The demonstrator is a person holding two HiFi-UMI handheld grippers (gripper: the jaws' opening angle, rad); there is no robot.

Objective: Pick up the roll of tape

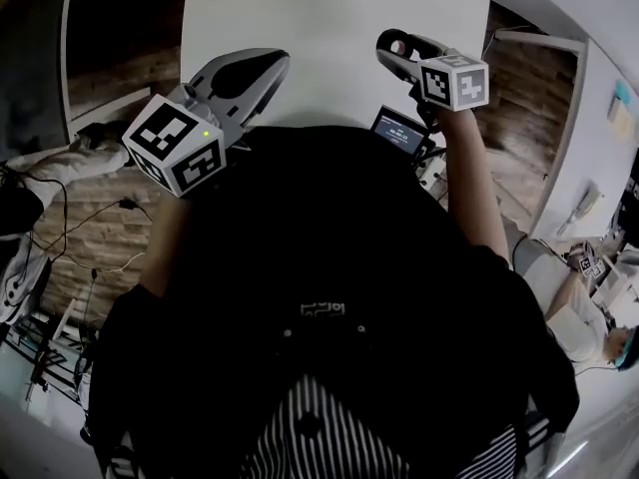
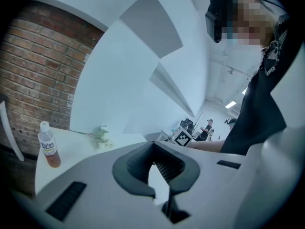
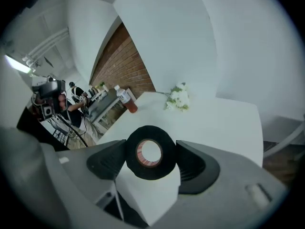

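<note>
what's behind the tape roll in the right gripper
Behind the roll of tape, clamped in the right gripper, is the white table, with white flowers and a bottle farther back. The roll covers the table patch right behind it.

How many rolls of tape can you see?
1. The black roll of tape is clamped between the jaws of the right gripper, over the white table. More may lie on parts of the table that no view shows.
</note>
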